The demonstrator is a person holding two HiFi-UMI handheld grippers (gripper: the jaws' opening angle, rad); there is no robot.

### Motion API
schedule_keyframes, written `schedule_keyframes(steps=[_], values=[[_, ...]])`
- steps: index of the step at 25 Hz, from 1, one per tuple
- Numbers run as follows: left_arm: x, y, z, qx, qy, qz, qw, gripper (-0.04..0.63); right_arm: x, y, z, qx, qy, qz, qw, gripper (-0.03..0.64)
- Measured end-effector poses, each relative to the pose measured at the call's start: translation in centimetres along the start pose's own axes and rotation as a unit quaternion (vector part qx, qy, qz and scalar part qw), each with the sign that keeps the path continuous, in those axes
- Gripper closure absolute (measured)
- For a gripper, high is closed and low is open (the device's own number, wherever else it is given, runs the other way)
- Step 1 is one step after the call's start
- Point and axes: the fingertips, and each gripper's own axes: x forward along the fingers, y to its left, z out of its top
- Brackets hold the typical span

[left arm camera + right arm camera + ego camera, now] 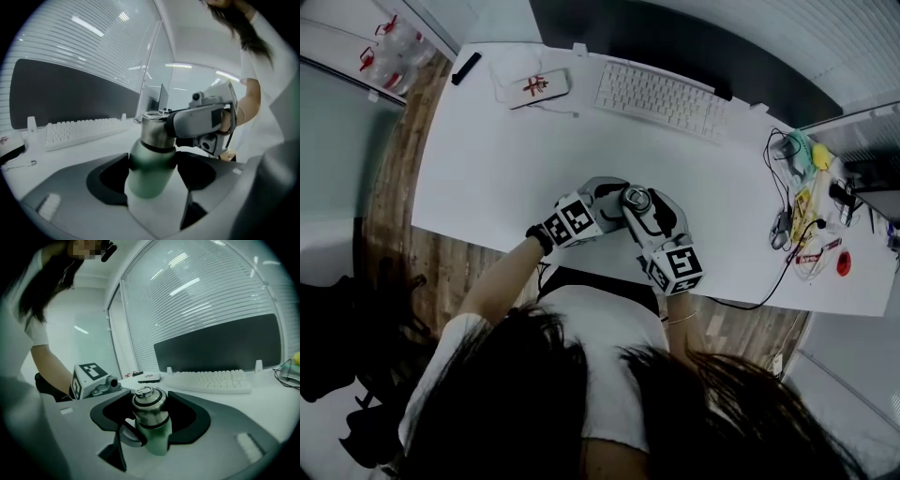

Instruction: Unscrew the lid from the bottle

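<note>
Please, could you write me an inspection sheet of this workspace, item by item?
Surface: white desk, standing on a wooden floor.
Job's things: green bottle, with its steel lid on it.
Clutter: keyboard at the far edge; white case with a red mark; black bar; small things, yellow, green and red, at the right end.
Grippers: left gripper, jaws closed on the bottle's body; right gripper, jaws closed on the lid.
Cables: tangle at the right end; black cable running to the near edge.
Surroundings: blinds; dark panel behind the keyboard.
</note>
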Motion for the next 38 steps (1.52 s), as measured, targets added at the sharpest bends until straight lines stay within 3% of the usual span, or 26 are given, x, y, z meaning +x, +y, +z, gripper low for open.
schedule_keyframes(steps=[5,10,21,23,25,27,30,33,36,38], values=[[-0.2,-0.5,0.1,0.019,0.012,-0.05,0.9985,0.218,-0.1,0.7,-0.2,-0.036,0.03,0.106,0.993,0.37],[-0.1,-0.7,0.0,0.048,0.036,-0.11,0.9921,0.218,-0.2,1.0,-0.2,-0.061,0.054,0.209,0.974,0.37],[-0.2,-1.1,-0.4,0.112,0.093,-0.218,0.965,0.221,-0.3,1.9,-0.7,-0.112,0.132,0.396,0.902,0.371],[-0.2,-1.2,-0.4,0.121,0.1,-0.231,0.9602,0.221,-0.3,2.0,-0.8,-0.119,0.149,0.42,0.887,0.371],[-0.2,-1.1,-0.4,0.127,0.104,-0.235,0.9581,0.221,-0.2,2.0,-0.8,-0.117,0.161,0.43,0.88,0.371],[-0.2,-1.0,-0.3,0.126,0.103,-0.23,0.9595,0.221,-0.1,1.8,-0.7,-0.113,0.164,0.424,0.884,0.37],[-0.2,-1.0,-0.3,0.115,0.094,-0.211,0.9662,0.222,-0.4,1.5,-0.7,-0.088,0.162,0.392,0.901,0.37],[-0.3,-1.1,-0.4,0.098,0.084,-0.181,0.9749,0.222,-1.2,1.2,-0.3,-0.039,0.136,0.335,0.931,0.367],[-0.3,-1.1,-0.5,0.079,0.073,-0.144,0.9837,0.222,-1.9,0.3,0.9,0.014,0.079,0.242,0.967,0.359],[-0.3,-1.0,-0.5,0.065,0.066,-0.115,0.989,0.222,-2.1,0.0,1.4,0.041,0.047,0.179,0.982,0.359]])
